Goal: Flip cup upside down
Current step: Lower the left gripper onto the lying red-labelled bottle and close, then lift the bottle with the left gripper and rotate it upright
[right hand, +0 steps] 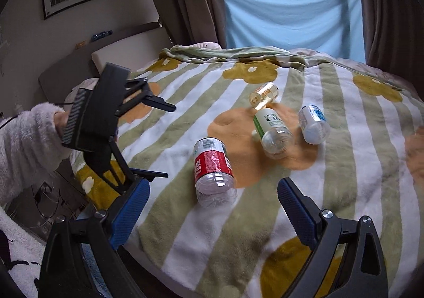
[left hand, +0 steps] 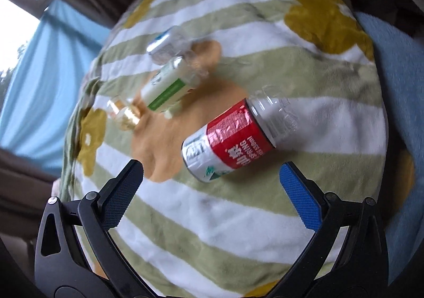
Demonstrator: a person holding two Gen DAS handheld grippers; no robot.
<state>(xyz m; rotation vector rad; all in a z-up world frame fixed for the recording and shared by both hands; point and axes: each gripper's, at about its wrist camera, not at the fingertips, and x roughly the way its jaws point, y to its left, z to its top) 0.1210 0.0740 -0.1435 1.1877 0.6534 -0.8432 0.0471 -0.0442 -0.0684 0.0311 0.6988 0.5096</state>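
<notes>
Several clear plastic cups with bottle labels lie on their sides on a striped blanket. Nearest is the red-label cup, its clear end toward the right wrist camera. Beyond it lie a green-label cup, a blue-label cup and an amber cup. My left gripper is open just short of the red-label cup, holding nothing. My right gripper is open too, in front of the same cup without touching it.
The blanket covers a bed with a padded headboard at the left. Brown curtains and a blue cloth hang behind it. A person's hand in a fluffy sleeve holds the left gripper. The bed's edge drops off at the lower left.
</notes>
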